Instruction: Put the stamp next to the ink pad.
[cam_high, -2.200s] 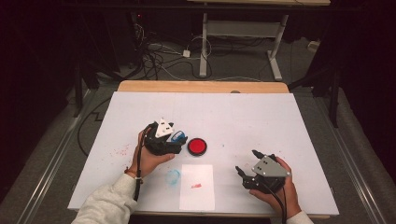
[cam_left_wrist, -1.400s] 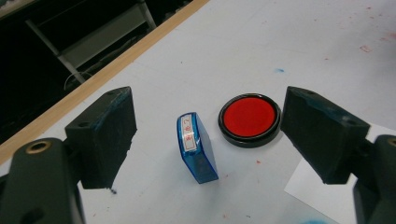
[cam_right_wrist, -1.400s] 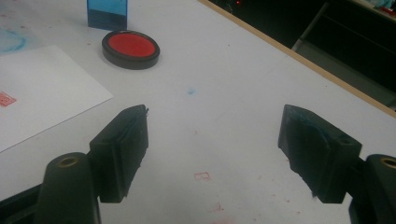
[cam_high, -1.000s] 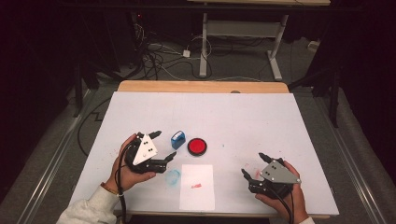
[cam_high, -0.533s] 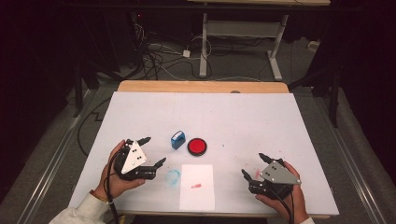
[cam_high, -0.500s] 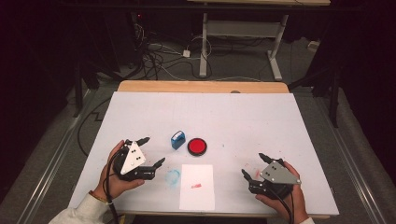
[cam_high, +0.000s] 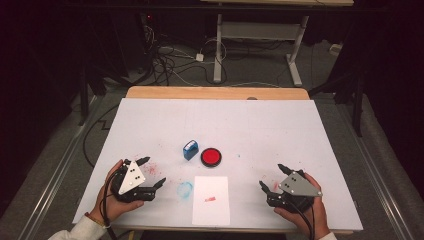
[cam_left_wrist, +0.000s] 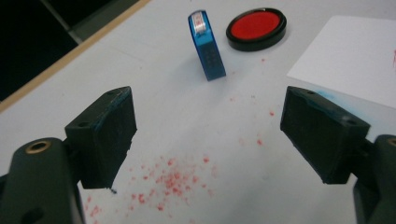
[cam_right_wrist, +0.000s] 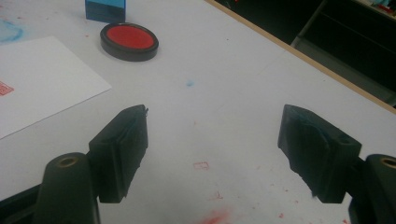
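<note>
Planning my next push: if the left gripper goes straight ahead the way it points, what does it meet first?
Probably the blue stamp, standing just left of the red ink pad; only bare, ink-speckled table lies before it. The left gripper is open.

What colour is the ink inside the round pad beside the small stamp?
Red, set in a black case; the ink pad shows best in the left gripper view, beside the blue stamp.

White table (cam_high: 260, 125), red-speckled. On it: blue stamp (cam_high: 190, 149) beside red ink pad (cam_high: 211, 156); paper sheet (cam_high: 211, 199) nearer the front edge.
</note>
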